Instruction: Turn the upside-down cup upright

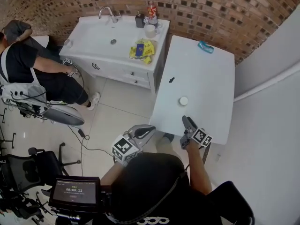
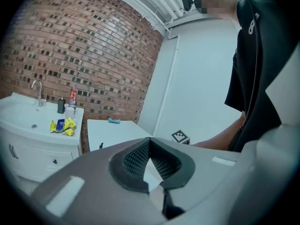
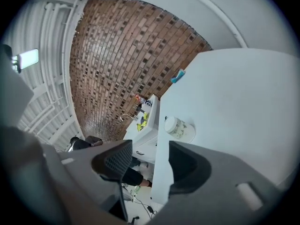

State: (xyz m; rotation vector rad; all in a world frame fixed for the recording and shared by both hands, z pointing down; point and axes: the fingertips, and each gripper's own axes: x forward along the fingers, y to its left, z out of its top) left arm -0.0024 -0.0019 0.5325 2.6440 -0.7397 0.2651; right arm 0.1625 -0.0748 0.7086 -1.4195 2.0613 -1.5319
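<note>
- Item 1, right gripper (image 3: 150, 149): jaws spread, with nothing between them. The tool is rolled well off level, and the table appears tilted in its own view. Judged to be readied for a grasp across the cup's wall, so that a later wrist turn can bring the cup over.
- Item 2, cup (image 1: 183, 100): stands on the white table (image 1: 206, 69), just ahead of the right gripper's jaw tips and touching neither. Its flat closed end faces up and its printed wall faces the jaws, so it is judged not yet righted. There is open table on all sides of it, which leaves room for a side approach.
- Item 3, left gripper (image 2: 150, 142): pads pressed together at the tips, pinching nothing. It is held off the table's near edge, left of the right gripper and apart from the cup. Judged idle, since 1 tool is enough for a light cup.
- Item 4, blue object (image 1: 205, 46): lies at the table's far end, well beyond the cup as seen from the right gripper. It is outside the approach line.
- Item 5, small black item (image 1: 171, 79): lies beyond the cup and a little left of it, apart from it.
- Item 6, sink cabinet (image 1: 101, 46): stands ahead of the left gripper, left of the table. It carries clutter and is judged to have no part in the task.
</note>
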